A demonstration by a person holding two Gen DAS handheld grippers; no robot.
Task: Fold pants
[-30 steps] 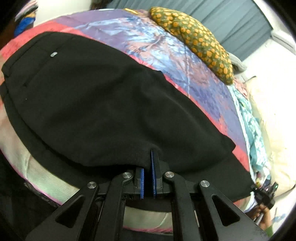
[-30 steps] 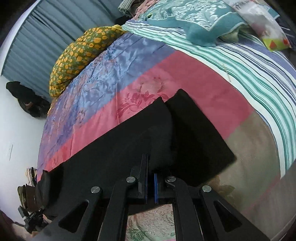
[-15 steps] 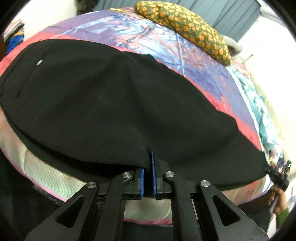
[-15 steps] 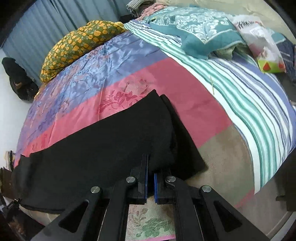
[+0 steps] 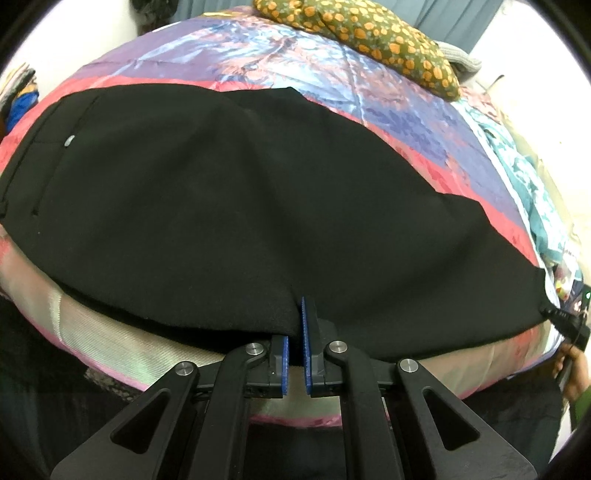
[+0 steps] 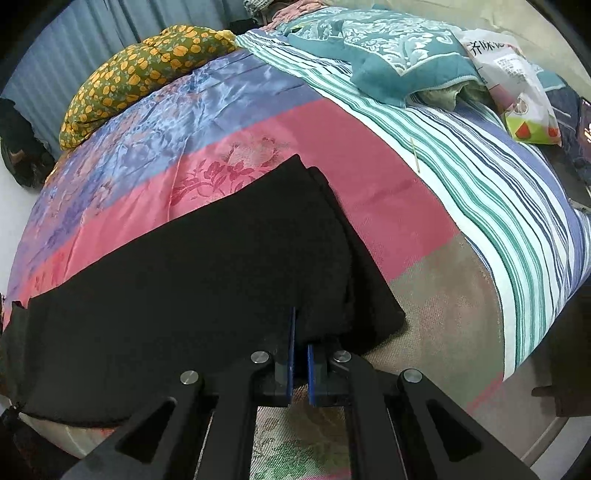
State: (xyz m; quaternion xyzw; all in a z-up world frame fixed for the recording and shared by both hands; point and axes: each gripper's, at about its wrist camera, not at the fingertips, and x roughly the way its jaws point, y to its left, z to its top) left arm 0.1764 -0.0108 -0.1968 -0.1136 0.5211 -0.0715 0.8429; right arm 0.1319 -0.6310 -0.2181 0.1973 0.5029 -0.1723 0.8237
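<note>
Black woven pants [image 5: 258,206] now spread lengthwise along the near edge of the glossy pink-and-purple floral quilt [image 6: 207,122], one leg laid over the other, hems to the right slightly offset. Flatter and lower than a second ago, when the upper layer was draped looser and the hem ends stood further apart. Left gripper [image 5: 294,332] clamped on the near edge toward the waistband; right gripper [image 6: 300,343] pinched on the near edge by the hems. Probably first lengthwise fold nearly settled; release and cross-fold likely next. Beyond, an olive orange-spotted pillow [image 5: 365,35].
</note>
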